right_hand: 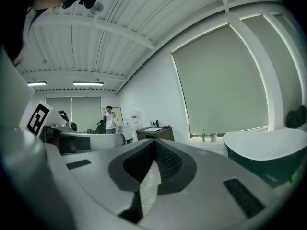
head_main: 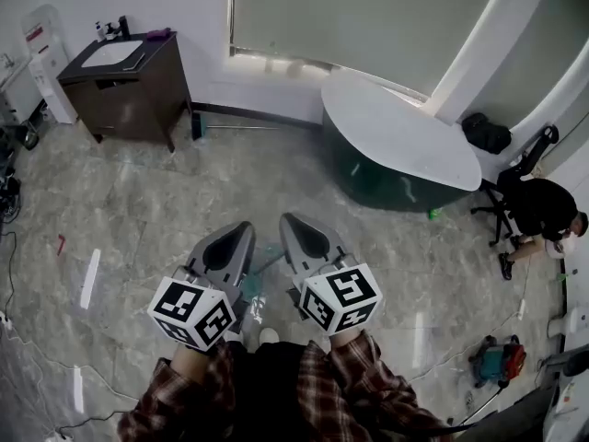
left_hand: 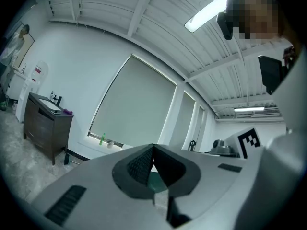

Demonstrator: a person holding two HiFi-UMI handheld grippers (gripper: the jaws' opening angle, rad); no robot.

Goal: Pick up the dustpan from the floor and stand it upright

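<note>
Both grippers are held up in front of my chest and point forward over the marble floor. My left gripper [head_main: 247, 228] is shut, its two pads meeting at the tip [left_hand: 153, 146] with nothing between them. My right gripper [head_main: 287, 217] is shut too, and nothing is between its pads [right_hand: 154, 142]. On the floor below the gap between them lies a teal thing [head_main: 251, 286] with a thin stick beside it. The grippers hide most of it, so I cannot tell whether it is the dustpan or how it stands. Neither gripper touches it.
A round white table on a dark green base [head_main: 396, 141] stands ahead to the right. A dark sink cabinet [head_main: 129, 86] and a white dispenser [head_main: 46, 63] are at the far left wall. A person [head_main: 543, 210] sits at the right, and a red and blue machine [head_main: 497, 359] is at the near right.
</note>
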